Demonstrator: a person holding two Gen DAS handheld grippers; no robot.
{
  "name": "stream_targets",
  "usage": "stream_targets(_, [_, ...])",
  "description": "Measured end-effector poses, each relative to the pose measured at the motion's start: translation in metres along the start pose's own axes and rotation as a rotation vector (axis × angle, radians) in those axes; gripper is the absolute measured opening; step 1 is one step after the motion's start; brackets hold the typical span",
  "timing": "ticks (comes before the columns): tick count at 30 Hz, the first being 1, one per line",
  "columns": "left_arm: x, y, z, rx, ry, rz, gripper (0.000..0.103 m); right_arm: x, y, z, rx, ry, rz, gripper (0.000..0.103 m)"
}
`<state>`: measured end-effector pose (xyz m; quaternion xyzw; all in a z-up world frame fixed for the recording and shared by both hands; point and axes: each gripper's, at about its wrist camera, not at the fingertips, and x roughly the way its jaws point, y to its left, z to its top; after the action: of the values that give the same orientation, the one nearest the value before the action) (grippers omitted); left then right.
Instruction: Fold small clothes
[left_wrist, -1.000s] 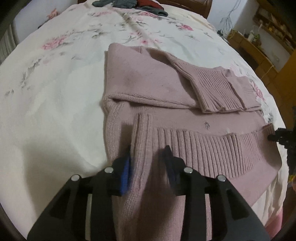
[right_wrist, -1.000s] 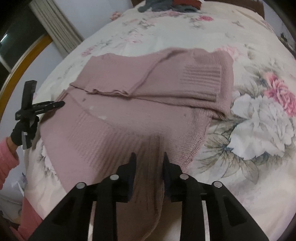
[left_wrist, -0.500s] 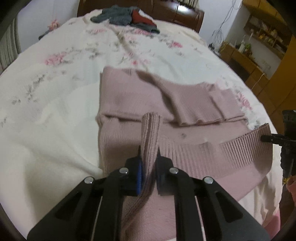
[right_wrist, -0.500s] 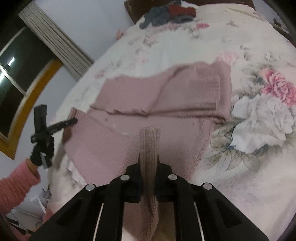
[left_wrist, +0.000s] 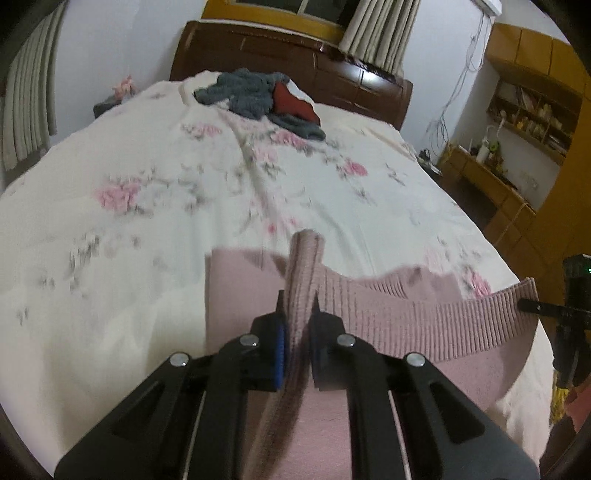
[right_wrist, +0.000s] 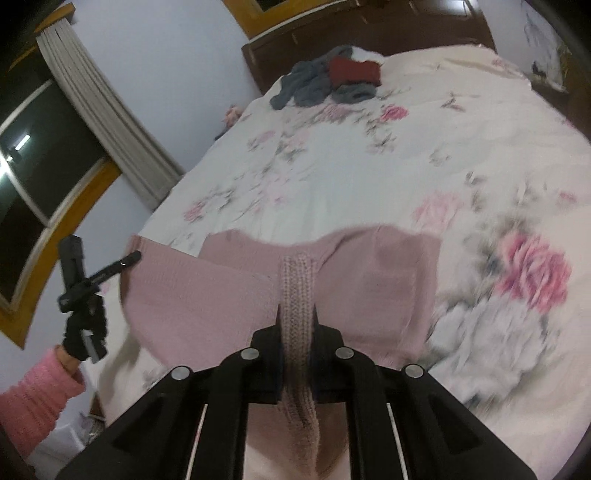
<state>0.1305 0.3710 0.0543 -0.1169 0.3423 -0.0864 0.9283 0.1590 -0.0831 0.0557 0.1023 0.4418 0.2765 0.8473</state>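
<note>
- Bed: floral cover; pile of grey and red clothes near the headboard.
- Pink sweater: lies on the near part of the bed, ribbed hem raised off the cover between both tools.
- Left tool: clenched on a pinch of the hem.
- Right tool: clenched on a pinch of the hem.

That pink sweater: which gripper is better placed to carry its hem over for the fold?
Neither; likely both together. The left gripper and right gripper each pinch the pink sweater's ribbed hem, lifted.
</note>
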Motion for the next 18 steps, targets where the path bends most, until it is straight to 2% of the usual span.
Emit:
stream_targets(4, [0.024,-0.003,0.028,0.017,-0.026,0.035,0.008,0.011,-0.013,0.027,0.024,-0.032,-0.049,0.009])
stream_targets(9, [0.063,0.003,0.044,0.01,-0.001,0.072,0.008,0.043,-0.033,0.056,0.066,-0.02,-0.093,0.009])
stream_targets(13, [0.103,0.007,0.042,0.019,0.053,0.1,0.008,0.077,-0.049,0.065,0.092,0.027,-0.118,0.009])
stream_targets(18, [0.133,0.017,0.032,0.02,0.096,0.123,0.008,0.107,-0.062,0.062,0.088,0.073,-0.145,0.009])
